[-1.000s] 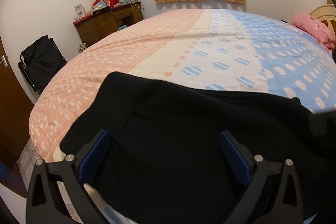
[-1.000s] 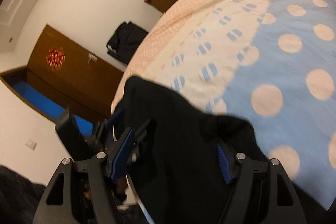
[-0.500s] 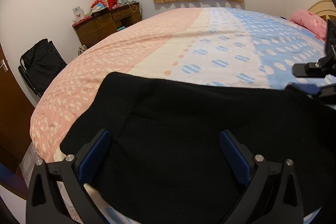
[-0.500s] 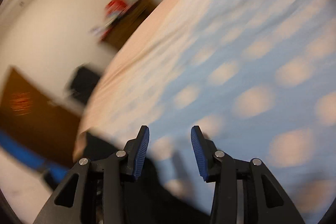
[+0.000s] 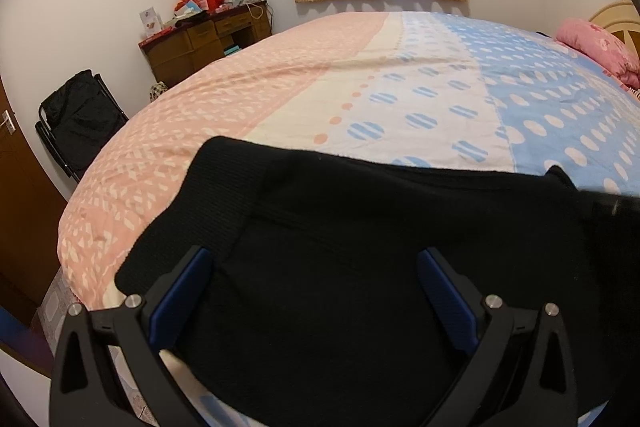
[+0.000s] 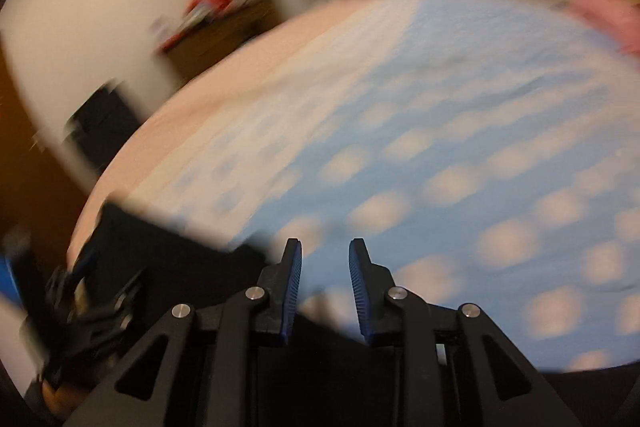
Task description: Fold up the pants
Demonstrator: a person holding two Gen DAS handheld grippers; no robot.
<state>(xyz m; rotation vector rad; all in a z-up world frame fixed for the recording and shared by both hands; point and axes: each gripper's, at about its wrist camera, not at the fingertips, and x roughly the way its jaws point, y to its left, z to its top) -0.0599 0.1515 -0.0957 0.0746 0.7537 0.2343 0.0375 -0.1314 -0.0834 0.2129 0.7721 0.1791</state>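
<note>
The left gripper (image 5: 316, 291) stands wide open just above the black pants (image 5: 360, 267), its blue pads (image 5: 182, 293) spread to either side of the cloth and gripping nothing. The pants lie flat across the near edge of the bedspread (image 5: 420, 87), ribbed waistband (image 5: 208, 211) toward the pink side. The right gripper (image 6: 325, 281) has its jaws narrowed to a small gap with nothing between them; its view is badly blurred, but it seems to hang over the blue dotted part of the spread, pants (image 6: 176, 263) at lower left.
</note>
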